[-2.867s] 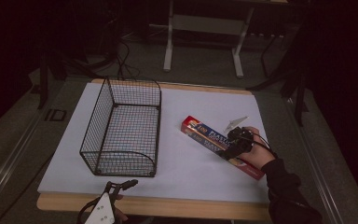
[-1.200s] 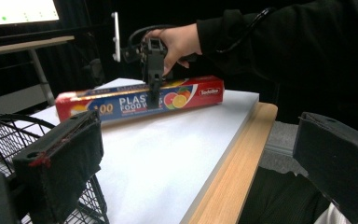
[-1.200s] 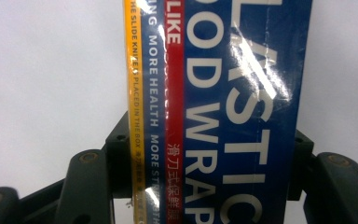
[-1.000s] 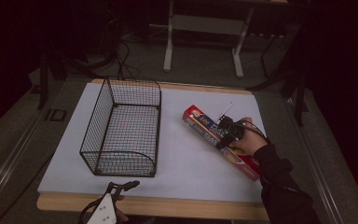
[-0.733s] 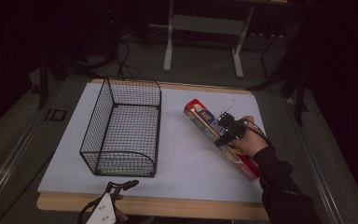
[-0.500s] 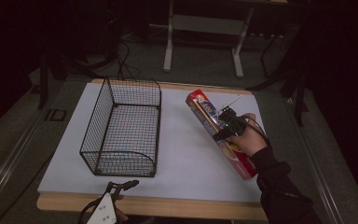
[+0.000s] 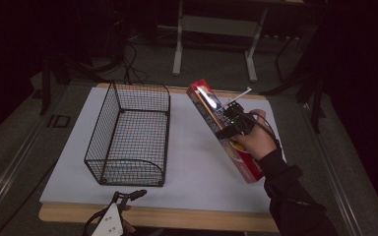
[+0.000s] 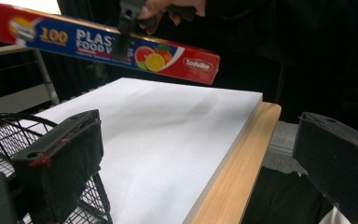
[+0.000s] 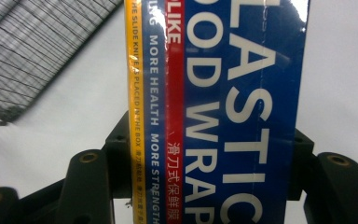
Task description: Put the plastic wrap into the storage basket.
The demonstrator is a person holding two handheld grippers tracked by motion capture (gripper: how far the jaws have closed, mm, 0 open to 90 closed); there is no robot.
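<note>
A long red and blue plastic food wrap box (image 7: 210,109) hangs tilted above the white board, its far end higher. My right gripper (image 7: 230,129) is shut on its middle, and a hand grips it from the near side. In the right gripper view the box (image 9: 223,93) runs up between the two black jaws, which press on its sides. The left gripper view shows the box (image 8: 88,39) in the air with the right gripper (image 8: 123,28) clamped on it. My left gripper (image 7: 128,195) rests at the table's near edge, open (image 8: 200,154), nothing between its pads.
A black wire basket (image 7: 128,132) stands open-topped on the left half of the white board (image 7: 192,162); its rim (image 8: 9,135) is just beside my left gripper. The wooden table edge (image 8: 233,172) runs along the near side. Table legs and cables lie beyond.
My right gripper has lifted the box off the board and carried it up and toward the far side, tilting the far end upward. The left gripper has stayed put.
</note>
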